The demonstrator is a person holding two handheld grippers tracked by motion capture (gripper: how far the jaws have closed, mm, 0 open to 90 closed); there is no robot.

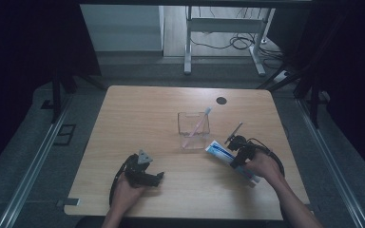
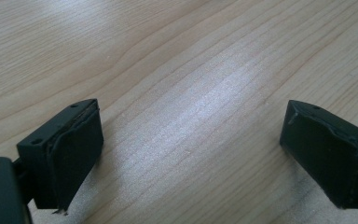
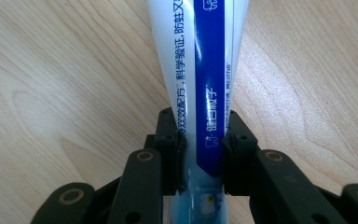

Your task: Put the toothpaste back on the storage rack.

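A white and blue toothpaste tube point(image 1: 223, 153) lies on the wooden table point(image 1: 147, 109) right of centre. My right gripper point(image 1: 236, 151) is shut on the toothpaste tube point(image 3: 200, 70), and both pads press its sides in the right gripper view. A clear plastic cup point(image 1: 193, 130) stands mid-table with a pink and blue toothbrush point(image 1: 198, 124) leaning in it. My left gripper point(image 1: 158, 177) rests on the table at the front left. Its jaws stand wide open over bare wood, as its fingers point(image 2: 70, 154) show in the left gripper view.
A small black round hole point(image 1: 221, 100) sits near the table's far edge. A thin dark rod point(image 1: 235, 131) sticks up from the right gripper. Metal desk legs and cables stand on the floor beyond the table.
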